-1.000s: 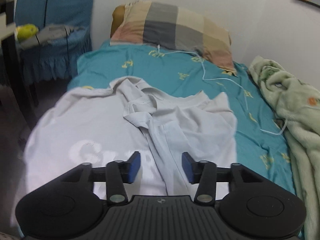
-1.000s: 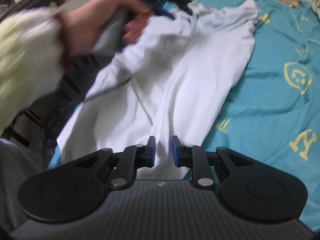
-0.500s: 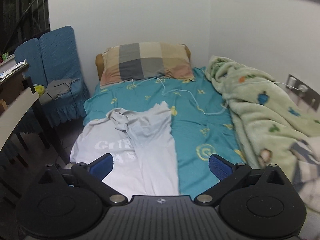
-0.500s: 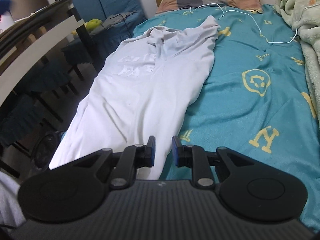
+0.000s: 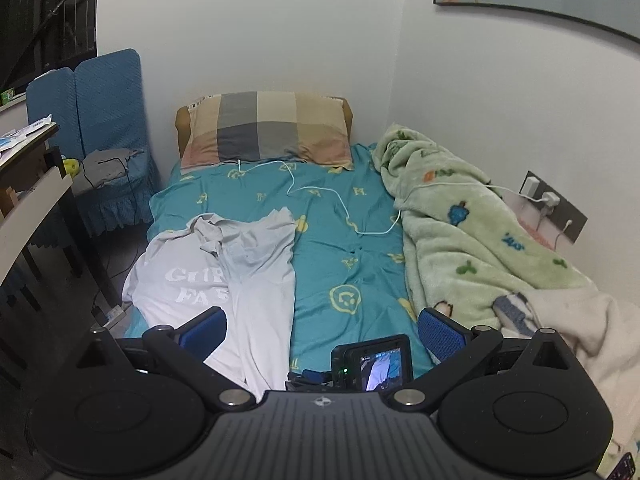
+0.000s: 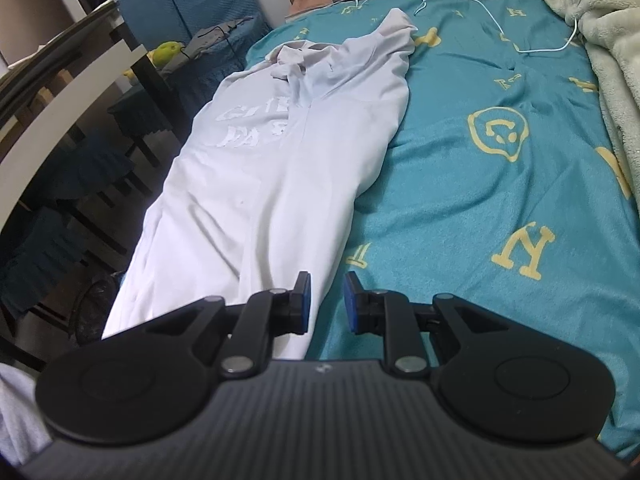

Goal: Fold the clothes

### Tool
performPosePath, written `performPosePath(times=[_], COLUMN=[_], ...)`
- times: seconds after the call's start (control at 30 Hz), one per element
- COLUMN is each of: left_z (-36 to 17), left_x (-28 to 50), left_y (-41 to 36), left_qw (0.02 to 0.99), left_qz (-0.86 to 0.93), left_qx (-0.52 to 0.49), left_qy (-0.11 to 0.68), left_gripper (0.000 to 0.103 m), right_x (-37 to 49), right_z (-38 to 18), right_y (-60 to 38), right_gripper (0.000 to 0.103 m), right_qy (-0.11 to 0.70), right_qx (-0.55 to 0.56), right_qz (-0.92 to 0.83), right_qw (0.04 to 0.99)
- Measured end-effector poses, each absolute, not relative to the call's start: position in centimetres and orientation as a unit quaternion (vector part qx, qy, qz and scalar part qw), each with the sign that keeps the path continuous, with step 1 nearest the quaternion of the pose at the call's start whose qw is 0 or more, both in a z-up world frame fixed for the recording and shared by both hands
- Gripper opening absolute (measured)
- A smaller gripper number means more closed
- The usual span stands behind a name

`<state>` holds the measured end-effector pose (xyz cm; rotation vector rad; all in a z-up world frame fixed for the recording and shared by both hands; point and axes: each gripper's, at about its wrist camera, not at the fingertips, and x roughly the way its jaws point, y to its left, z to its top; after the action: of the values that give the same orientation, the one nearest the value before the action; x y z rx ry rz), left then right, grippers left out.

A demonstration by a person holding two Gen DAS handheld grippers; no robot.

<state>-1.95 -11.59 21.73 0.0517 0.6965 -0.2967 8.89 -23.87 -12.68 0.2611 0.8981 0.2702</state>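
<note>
Bare sheet (image 5: 340,240) between shirt (image 5: 248,264) and blanket (image 5: 472,240) gives open passage. A white cable (image 5: 340,204) crosses its far part; a table (image 6: 72,92) crowds the bed's left edge.

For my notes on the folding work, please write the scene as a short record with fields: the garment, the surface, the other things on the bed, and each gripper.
garment: white T-shirt, printed letters up, one side folded over the middle, lying lengthwise
surface: teal bed sheet with yellow prints
other things: checked pillow at the head; green blanket by the wall; white cable across the sheet
left gripper: fingers wide apart, nothing between
right gripper: narrow gap, nothing gripped, over the shirt's near edge
</note>
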Motion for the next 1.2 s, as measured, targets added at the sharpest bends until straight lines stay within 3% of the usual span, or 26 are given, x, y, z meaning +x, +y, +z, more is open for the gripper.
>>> performPosePath(times=[0.37,0.57,0.83,0.9,1.1,1.2], left_z=[21.1,16.6,8.0,5.5,-3.9,-8.2], left_x=[0.5,3.4,13.6,17.5,28.3,31.9], left_y=[-9.9,-8.5,1.8,5.5,19.3,23.8], left_qw=[0.930,0.922,0.935,0.929,0.861,0.830], left_qz=[-0.134,-0.133,-0.019,0.005,0.056,0.080], left_qx=[0.004,0.009,-0.053,-0.091,-0.342,-0.408], left_qy=[0.344,0.365,0.351,0.359,0.373,0.370], left_gripper=[0.103,0.103,0.103,0.103,0.097,0.097], right_x=[8.9,8.9,8.5,8.3,8.8,9.4], right_z=[-12.7,-12.7,-12.3,-12.0,-12.6,-13.4], right_y=[-23.9,-23.9,-24.2,-24.4,-24.6,-24.2], right_gripper=[0.022,0.022,0.022,0.022,0.022,0.022], right_qy=[0.434,0.435,0.429,0.423,0.433,0.445], right_qx=[0.130,0.126,0.130,0.129,0.137,0.136], right_qz=[0.135,0.133,0.117,0.112,0.109,0.112], right_qw=[0.881,0.881,0.886,0.890,0.884,0.878])
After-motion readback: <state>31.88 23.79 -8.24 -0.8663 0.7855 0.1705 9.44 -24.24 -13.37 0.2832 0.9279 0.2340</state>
